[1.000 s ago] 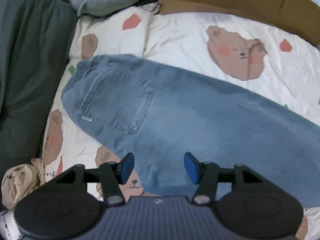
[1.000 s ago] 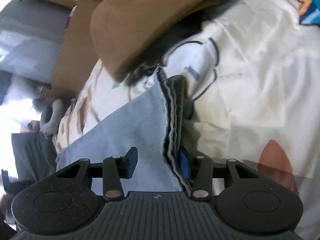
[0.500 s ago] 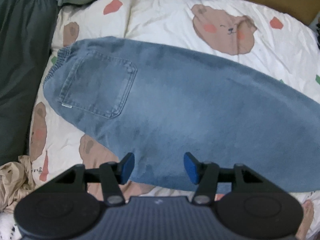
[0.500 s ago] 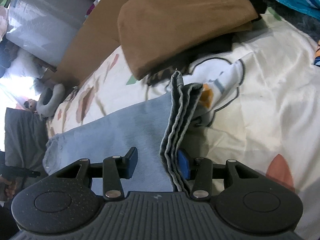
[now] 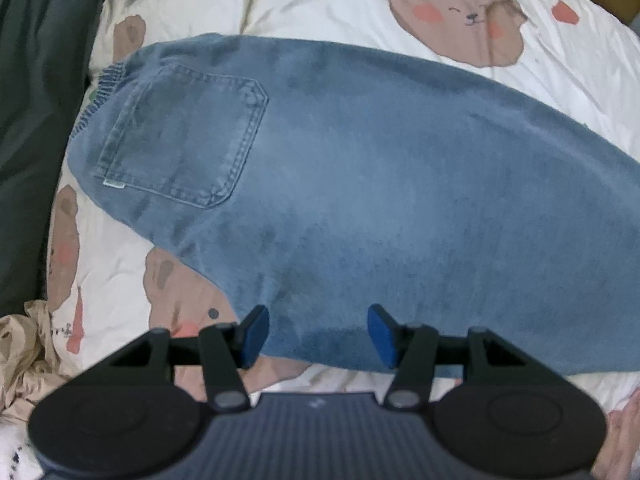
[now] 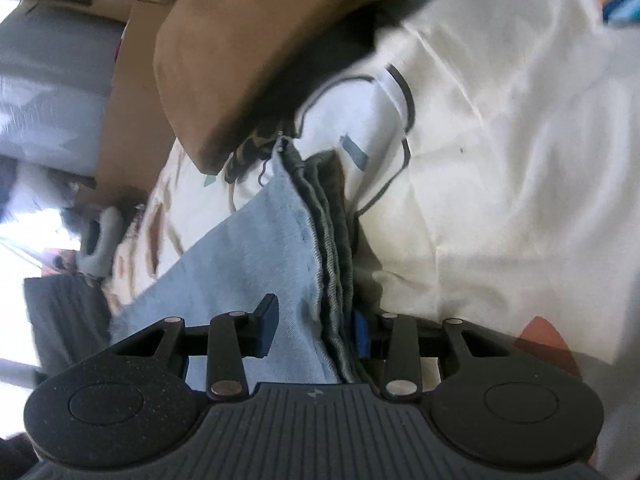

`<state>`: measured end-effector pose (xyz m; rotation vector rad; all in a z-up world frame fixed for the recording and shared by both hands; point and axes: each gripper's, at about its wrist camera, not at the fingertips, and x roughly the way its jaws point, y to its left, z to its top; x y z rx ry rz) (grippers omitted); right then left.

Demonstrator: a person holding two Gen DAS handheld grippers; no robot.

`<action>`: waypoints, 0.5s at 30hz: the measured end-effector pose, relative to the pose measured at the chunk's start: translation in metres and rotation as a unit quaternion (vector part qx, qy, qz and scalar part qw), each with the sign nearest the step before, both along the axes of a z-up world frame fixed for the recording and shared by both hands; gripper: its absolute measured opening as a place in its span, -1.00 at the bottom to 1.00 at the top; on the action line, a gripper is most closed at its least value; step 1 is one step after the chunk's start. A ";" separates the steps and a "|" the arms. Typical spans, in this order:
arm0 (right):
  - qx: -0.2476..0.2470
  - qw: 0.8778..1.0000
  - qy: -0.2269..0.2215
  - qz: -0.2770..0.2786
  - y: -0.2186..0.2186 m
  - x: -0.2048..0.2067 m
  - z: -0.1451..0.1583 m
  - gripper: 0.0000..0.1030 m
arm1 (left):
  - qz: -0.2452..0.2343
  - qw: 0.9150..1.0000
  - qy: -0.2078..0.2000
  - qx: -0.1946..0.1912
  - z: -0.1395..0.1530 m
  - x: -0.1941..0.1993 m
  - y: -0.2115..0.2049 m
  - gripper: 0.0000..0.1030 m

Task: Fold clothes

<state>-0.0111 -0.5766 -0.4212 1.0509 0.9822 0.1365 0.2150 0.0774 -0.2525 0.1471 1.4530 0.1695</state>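
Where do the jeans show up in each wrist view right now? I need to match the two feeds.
Left wrist: jeans lie flat across mid-frame, back pocket upper left.
Right wrist: jeans run from lower centre up, stacked hem edges between the gripper fingers.
Shared landmark: bear-print sheet.

The left gripper (image 5: 318, 334) hangs with its two blue-padded fingers (image 5: 253, 336) spread wide apart, gripping nothing. The right gripper (image 6: 314, 330) also has its fingers parted, the left pad (image 6: 269, 324) in plain view and the right pad mostly hidden. A bit of bare skin (image 5: 624, 432) shows at the near right edge of the left view.
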 end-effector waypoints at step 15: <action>0.043 0.996 0.018 0.070 0.007 0.016 -0.016 -0.39 | -0.001 1.000 0.006 0.007 -0.005 0.001 0.000 0.12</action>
